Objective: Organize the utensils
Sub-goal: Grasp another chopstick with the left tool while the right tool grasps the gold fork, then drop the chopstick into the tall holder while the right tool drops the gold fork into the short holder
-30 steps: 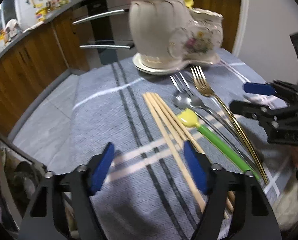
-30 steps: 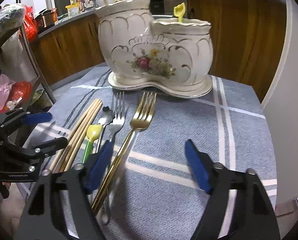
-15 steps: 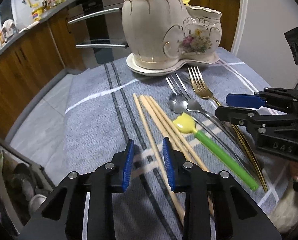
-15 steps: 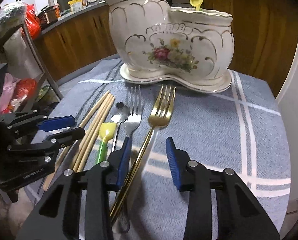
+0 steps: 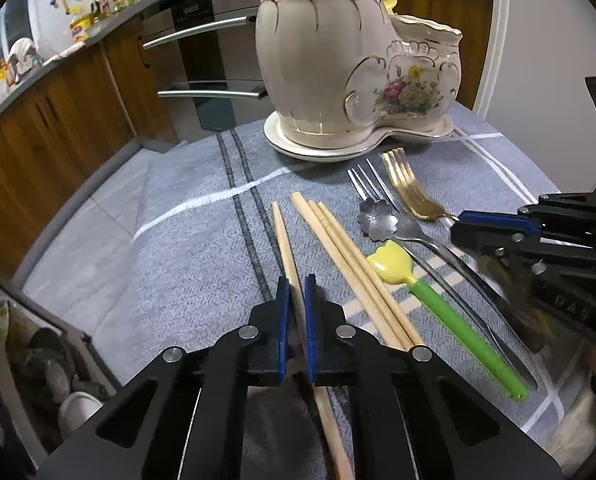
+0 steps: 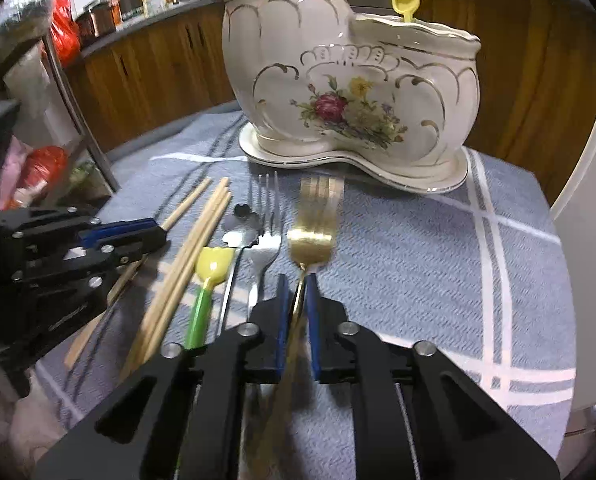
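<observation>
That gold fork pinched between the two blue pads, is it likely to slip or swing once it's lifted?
Probably some. The right gripper holds the gold fork by its thin, shiny handle, so it may pivot between the pads. Its broad head juts ahead of the grip, so it could droop. Being metal, it should stay stiff, not bend.

The only lettering I can read is on my right gripper (image 5: 458,227), seen from my left wrist camera: raised capitals "DAS" on its black body, down and to the right of the ceramic utensil holder (image 5: 318,60). In my right wrist view, my left gripper (image 6: 154,236) carries a short line of pale print on its side, down and to the left of the holder, too blurred to make out. The holder itself bears only painted flowers and gold scrolls, no words.
</observation>
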A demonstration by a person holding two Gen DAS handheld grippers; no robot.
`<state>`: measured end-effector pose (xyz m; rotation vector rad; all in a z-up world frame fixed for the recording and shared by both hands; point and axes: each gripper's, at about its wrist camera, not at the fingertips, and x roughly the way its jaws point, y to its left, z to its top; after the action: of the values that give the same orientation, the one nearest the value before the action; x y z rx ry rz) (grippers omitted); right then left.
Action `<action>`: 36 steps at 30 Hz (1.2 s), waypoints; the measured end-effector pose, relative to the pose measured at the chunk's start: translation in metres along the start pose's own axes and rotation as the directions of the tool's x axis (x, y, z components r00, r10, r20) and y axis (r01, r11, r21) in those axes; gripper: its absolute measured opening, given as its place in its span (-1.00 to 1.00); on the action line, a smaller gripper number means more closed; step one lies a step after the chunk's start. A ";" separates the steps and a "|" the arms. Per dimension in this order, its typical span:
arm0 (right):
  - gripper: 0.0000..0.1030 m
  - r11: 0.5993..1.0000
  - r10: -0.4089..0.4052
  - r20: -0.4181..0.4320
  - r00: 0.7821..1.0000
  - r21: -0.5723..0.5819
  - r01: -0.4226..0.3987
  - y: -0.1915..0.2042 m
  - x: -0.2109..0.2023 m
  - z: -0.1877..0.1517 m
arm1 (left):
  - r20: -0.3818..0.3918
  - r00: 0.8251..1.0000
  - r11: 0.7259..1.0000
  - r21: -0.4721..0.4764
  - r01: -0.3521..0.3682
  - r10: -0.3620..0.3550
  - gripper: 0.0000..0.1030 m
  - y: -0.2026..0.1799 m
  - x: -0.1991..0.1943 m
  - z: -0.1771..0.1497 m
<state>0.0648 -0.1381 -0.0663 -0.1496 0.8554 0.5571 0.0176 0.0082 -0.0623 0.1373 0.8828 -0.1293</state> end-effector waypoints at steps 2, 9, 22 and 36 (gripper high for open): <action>-0.90 1.000 -0.009 0.022 1.000 -0.006 0.009 0.000 -0.006 -0.001 | 0.003 1.000 1.000 0.003 0.002 -0.002 -0.86 0.000 -0.001 0.000; -0.90 0.999 0.045 0.135 0.990 0.004 -0.046 -0.008 -0.038 -0.004 | 0.057 0.998 1.000 0.004 0.014 -0.014 -0.88 0.001 -0.015 -0.002; -0.90 1.000 0.010 0.452 0.892 -0.009 -0.006 -0.013 -0.094 -0.002 | 0.286 0.958 0.998 -0.042 0.046 -0.032 -0.88 0.006 -0.072 0.004; -0.90 0.999 -0.054 0.662 0.748 0.037 0.039 -0.027 -0.120 0.067 | 0.538 0.841 0.987 -0.099 0.125 -0.052 -0.88 0.039 -0.107 0.082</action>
<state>0.0615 -0.1866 0.0651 0.0534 0.1523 0.5024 0.0194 0.0385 0.0746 -0.0647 0.3325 -0.1851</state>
